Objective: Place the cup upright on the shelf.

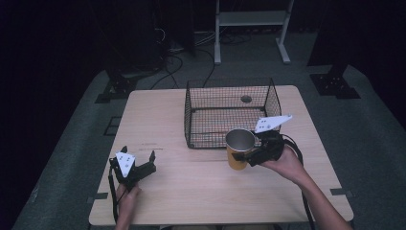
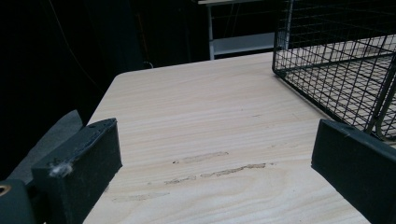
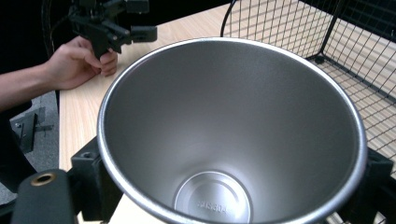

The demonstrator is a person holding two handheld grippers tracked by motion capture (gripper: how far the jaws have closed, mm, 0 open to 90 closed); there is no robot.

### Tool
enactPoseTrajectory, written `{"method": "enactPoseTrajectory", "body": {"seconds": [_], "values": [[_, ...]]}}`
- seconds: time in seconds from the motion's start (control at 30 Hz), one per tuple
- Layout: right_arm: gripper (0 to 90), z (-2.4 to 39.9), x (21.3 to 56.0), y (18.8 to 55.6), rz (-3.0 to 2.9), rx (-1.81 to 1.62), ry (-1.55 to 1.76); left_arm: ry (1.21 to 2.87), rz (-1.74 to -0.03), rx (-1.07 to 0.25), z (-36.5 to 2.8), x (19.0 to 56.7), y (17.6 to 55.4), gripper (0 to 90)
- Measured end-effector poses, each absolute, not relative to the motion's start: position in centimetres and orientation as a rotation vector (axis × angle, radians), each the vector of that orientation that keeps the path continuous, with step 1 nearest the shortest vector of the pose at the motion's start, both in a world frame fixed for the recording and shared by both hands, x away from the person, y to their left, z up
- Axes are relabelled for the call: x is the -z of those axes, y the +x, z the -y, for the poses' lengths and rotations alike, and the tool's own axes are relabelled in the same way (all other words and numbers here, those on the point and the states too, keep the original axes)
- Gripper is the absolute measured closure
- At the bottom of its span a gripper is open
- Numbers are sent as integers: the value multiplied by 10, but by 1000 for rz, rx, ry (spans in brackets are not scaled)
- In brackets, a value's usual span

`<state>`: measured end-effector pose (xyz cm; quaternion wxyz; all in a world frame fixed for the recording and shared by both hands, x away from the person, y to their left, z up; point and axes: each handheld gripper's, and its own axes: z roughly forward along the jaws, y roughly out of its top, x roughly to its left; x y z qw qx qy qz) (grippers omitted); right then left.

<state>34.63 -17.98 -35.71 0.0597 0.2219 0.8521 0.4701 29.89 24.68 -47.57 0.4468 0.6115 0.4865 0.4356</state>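
Note:
A yellow cup with a steel inside stands upright just in front of the wire basket. My right gripper is shut on the cup from its right side. The right gripper view looks down into the cup's steel inside, with the black jaws tight against both sides of it. My left gripper rests on the table near the front left, open, with nothing between its fingers. It also shows far off in the right gripper view, left gripper, held in a hand.
The black wire basket sits at the middle back of the wooden table and holds nothing I can see. A white shelf frame stands on the floor beyond the table. Cables trail from both grippers.

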Motion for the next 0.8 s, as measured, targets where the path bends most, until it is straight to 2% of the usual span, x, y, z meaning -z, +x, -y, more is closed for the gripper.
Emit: {"method": "enactPoseTrajectory", "body": {"seconds": [0.8], "values": [[134,165,300,392,-2613,-1446,636,1510,-1204,-1077,-247,476,299,8]]}}
